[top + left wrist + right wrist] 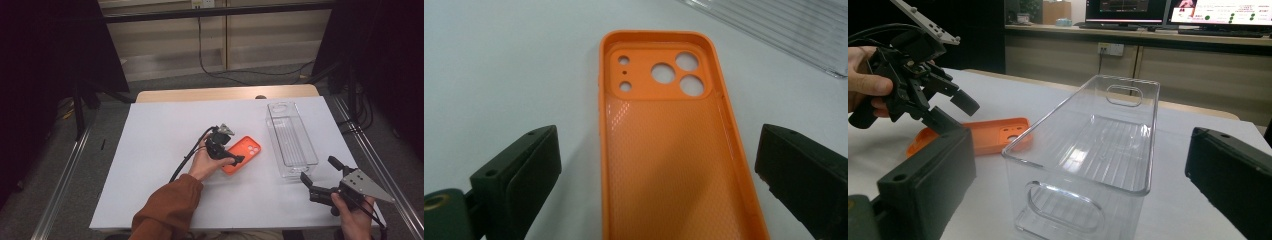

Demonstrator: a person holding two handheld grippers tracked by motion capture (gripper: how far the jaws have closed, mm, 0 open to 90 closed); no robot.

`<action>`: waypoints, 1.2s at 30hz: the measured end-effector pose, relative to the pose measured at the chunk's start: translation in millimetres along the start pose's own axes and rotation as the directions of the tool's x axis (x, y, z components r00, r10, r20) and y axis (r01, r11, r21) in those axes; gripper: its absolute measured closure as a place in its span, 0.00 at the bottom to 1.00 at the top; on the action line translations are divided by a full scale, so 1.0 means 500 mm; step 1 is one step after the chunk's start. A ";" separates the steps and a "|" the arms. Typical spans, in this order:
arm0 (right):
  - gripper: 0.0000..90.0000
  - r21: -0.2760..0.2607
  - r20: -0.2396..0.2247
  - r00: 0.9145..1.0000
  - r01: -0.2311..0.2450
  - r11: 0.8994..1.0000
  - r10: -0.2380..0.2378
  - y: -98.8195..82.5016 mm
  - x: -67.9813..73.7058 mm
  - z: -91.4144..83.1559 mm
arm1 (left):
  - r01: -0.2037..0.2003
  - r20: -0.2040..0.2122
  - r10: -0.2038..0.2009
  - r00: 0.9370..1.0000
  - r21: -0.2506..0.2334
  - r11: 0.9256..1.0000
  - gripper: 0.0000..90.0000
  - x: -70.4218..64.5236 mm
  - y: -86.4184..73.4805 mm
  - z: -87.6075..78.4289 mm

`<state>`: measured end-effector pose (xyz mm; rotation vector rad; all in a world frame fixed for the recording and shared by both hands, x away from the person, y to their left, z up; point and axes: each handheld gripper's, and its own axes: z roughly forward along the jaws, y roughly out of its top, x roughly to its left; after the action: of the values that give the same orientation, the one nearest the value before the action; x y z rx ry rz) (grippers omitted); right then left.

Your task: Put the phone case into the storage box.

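My left gripper [235,152] hangs over the orange silicone phone case [669,150], which lies hollow side up on the white bench [165,150] just beside the clear plastic bin [291,140]. Its fingers [519,175] are spread wide on either side of the case, touching nothing. To grip well I should lower squarely and close across the long side walls. My right gripper [320,175] waits near the bin's near end, fingers also apart

Dim surroundings, bright table, soft blur
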<state>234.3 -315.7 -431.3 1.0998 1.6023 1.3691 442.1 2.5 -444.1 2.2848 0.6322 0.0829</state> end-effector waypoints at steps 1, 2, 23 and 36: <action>0.00 0.001 0.001 1.000 0.000 1.000 0.000 0.000 0.000 0.000 | 0.000 -0.005 0.000 1.000 0.005 1.000 0.05 0.000 0.002 0.002; 0.00 0.001 0.001 1.000 0.000 1.000 0.000 0.000 0.000 0.000 | 0.005 -0.004 -0.005 1.000 0.002 1.000 0.05 -0.001 0.003 0.005; 0.00 0.001 -0.002 1.000 0.000 1.000 0.000 0.000 0.000 0.001 | -0.045 -0.045 0.050 0.998 0.101 0.994 0.05 -0.020 0.014 0.044; 0.00 0.003 -0.001 1.000 0.003 1.000 -0.003 -0.001 0.000 0.000 | -0.045 -0.088 0.052 0.995 0.085 0.995 0.06 -0.030 0.007 0.046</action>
<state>234.3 -315.6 -431.6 1.0988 1.6063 1.3660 436.0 -21.5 -456.1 2.3882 0.6370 0.1870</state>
